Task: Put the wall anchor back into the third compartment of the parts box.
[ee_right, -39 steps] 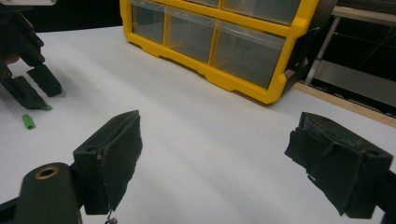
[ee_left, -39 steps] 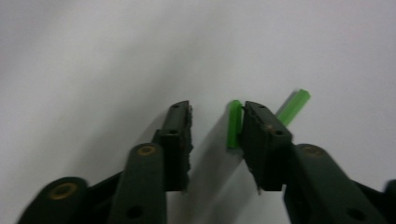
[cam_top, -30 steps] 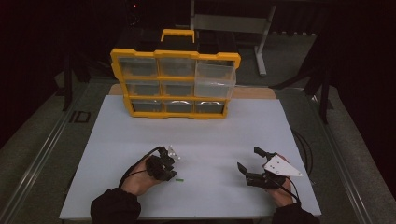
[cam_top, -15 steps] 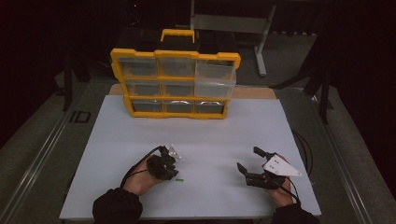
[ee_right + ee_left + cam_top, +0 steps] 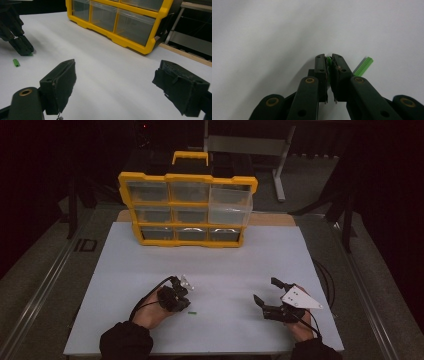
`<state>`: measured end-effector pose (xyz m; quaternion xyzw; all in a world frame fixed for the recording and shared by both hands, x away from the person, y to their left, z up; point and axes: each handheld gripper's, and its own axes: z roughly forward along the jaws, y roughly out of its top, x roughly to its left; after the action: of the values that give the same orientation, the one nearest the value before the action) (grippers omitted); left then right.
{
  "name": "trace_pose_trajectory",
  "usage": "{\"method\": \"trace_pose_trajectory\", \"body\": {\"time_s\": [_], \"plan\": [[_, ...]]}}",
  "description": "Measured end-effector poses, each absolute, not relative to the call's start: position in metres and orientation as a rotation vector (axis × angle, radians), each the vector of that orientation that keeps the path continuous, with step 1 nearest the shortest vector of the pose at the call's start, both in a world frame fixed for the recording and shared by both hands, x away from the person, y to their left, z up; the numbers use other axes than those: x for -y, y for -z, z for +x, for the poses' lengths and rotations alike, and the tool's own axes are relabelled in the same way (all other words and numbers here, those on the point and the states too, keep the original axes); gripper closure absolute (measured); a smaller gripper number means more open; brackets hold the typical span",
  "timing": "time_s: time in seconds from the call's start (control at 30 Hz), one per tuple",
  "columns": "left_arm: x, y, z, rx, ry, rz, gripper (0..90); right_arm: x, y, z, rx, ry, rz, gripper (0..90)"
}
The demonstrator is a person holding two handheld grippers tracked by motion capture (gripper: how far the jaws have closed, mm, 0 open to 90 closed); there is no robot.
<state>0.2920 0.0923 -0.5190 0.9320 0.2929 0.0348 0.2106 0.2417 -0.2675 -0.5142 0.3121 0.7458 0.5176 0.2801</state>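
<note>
Green piece (image 5: pixel 328 60) pinched in the just-closing left tongs (image 5: pixel 329 58); right tongs (image 5: pixel 115 85) gape wide; no readable writing.

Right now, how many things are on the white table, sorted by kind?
Green pieces: 2 (one between the left jaws, one lying loose beside them)
Hand-held grippers: 2 (left hand-held gripper, whose jaws have just been closing on a green piece; right hand-held gripper, open and holding nothing)
Yellow drawer cabinet: 1
Total: 5
</note>
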Motion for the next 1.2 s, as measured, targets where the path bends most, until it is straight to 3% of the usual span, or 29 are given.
{"method": "trace_pose_trajectory", "body": {"time_s": [0.67,1.2], "plan": [[-0.092,0.517,0.292,-0.789,-0.084,2.593,84.9,0.267,0.514,0.242,-2.009,-1.395,0.825,15.3],[-0.094,0.488,0.295,-0.720,-0.086,2.548,84.8,0.265,0.515,0.241,-2.017,-1.398,0.819,15.3]]}}
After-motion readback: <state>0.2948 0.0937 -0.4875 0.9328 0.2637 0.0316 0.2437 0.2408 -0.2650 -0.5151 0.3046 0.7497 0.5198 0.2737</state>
